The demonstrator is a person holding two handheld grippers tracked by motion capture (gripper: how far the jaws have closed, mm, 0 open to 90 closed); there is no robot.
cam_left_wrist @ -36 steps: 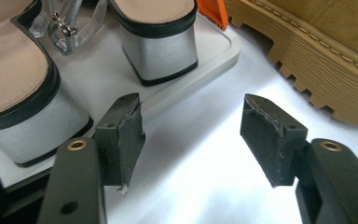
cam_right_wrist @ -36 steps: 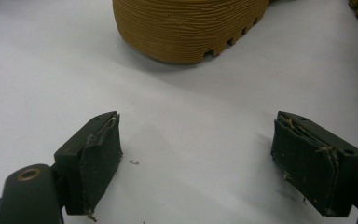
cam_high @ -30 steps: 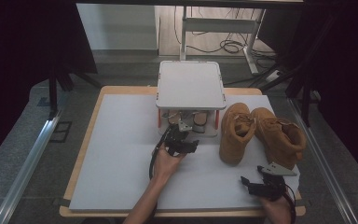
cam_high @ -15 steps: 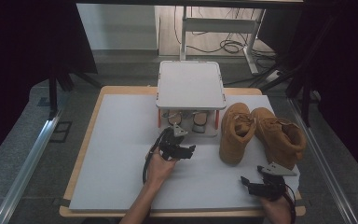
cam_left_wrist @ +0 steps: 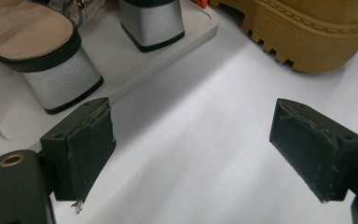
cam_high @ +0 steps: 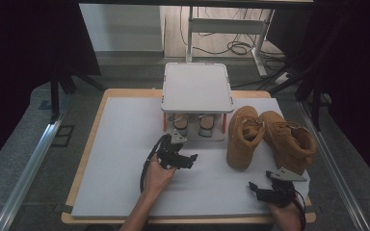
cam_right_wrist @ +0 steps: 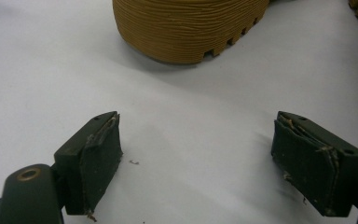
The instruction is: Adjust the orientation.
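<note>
The white table (cam_high: 115,187) bears a two-tier rack (cam_high: 197,89) and two tan boots (cam_high: 270,137).

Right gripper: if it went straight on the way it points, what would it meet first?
Probably the ribbed sole of the nearer tan boot; the right gripper has open, empty jaws and bare white mat ahead.

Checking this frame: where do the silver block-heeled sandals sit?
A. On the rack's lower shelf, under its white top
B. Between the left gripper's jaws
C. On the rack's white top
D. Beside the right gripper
A: the sandals stand on the lower shelf of the rack, beneath its white top, left of the tan boots.
</note>
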